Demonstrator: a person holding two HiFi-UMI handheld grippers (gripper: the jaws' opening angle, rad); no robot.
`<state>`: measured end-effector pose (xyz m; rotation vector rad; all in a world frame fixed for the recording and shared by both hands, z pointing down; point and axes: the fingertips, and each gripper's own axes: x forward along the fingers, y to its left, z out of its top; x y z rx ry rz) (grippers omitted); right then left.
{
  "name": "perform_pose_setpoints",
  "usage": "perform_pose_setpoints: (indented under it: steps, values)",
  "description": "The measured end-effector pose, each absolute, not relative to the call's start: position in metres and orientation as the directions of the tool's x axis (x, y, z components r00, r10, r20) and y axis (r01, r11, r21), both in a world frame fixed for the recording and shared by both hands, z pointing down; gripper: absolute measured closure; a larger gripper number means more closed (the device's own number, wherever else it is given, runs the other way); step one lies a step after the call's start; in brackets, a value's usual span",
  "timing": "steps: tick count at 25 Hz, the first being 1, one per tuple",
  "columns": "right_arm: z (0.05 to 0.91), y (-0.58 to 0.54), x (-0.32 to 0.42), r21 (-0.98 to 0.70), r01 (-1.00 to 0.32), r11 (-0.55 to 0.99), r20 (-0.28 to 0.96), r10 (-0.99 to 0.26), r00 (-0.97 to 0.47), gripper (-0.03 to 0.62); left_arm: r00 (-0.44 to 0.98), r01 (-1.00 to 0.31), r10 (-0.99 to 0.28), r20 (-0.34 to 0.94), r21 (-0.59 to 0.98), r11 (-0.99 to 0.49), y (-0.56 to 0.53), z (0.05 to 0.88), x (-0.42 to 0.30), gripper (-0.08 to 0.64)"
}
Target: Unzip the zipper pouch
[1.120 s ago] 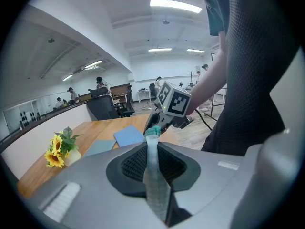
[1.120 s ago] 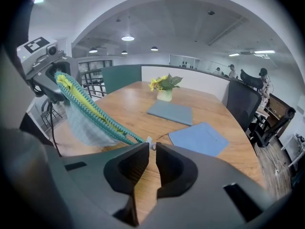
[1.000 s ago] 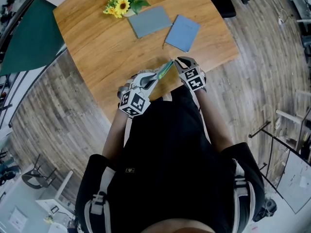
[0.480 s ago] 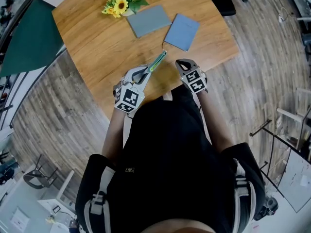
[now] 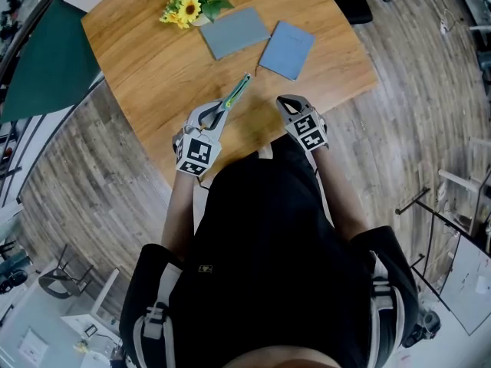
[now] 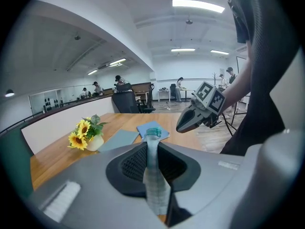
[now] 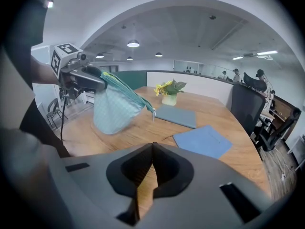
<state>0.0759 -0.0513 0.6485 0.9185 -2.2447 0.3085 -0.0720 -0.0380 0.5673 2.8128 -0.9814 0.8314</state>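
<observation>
The pale teal checked zipper pouch (image 7: 113, 109) hangs in the air over the table's near edge, pinched at one end by my left gripper (image 5: 217, 114). Its zipper runs along the top edge, and the pull (image 7: 153, 114) dangles at the free end. In the left gripper view the pouch (image 6: 153, 175) stands edge-on between the pads, with the left gripper (image 6: 152, 152) shut on it. My right gripper (image 5: 285, 100) hovers to the right of the pouch, apart from it. In its own view the right gripper (image 7: 151, 151) is shut with nothing between the jaws.
On the round wooden table (image 5: 153, 67) lie a grey notebook (image 5: 235, 32) and a blue notebook (image 5: 288, 50), with a small pot of sunflowers (image 5: 192, 4) at the far side. A dark green board (image 5: 46, 60) stands left of the table. Wood floor surrounds it.
My left gripper has carried the pouch up and to the left, away from the right gripper. The right gripper has let go of the pouch's end and stayed in place.
</observation>
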Motion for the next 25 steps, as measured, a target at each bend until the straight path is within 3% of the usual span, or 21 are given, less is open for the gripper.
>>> perform_pose_setpoints:
  steps: [25]
  values:
    - [0.651,-0.041,0.085,0.039,-0.706,0.707,0.672,-0.542,-0.505,0.589,0.588,-0.678,-0.636,0.500,-0.123,-0.724,-0.050,0.571,-0.100,0.509]
